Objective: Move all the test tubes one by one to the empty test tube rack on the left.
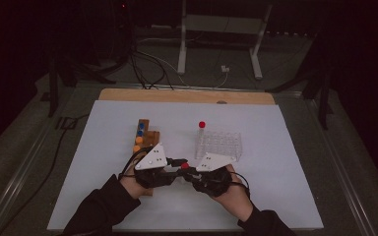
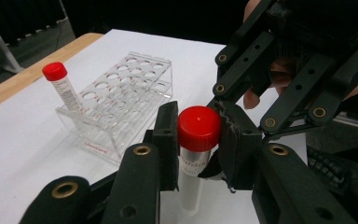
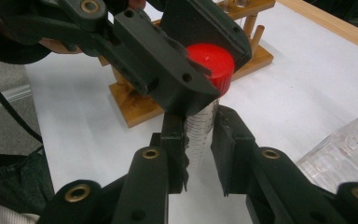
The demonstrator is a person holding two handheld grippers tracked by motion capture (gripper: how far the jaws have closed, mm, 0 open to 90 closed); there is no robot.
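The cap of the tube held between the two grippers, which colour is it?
Red. The cap shows best in the left gripper view.

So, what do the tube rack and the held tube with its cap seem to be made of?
The rack looks like clear glossy acrylic: the table shows through its walls. The tube seems clear plastic, possibly glass, with printed graduation marks. Its red cap looks like smooth, slightly shiny moulded plastic.

Two red-capped tubes [image 2: 198,140] [image 2: 61,86], one clear rack [image 2: 121,93], one wooden stand [image 1: 145,135], two tools [image 1: 173,166] [image 1: 189,173].
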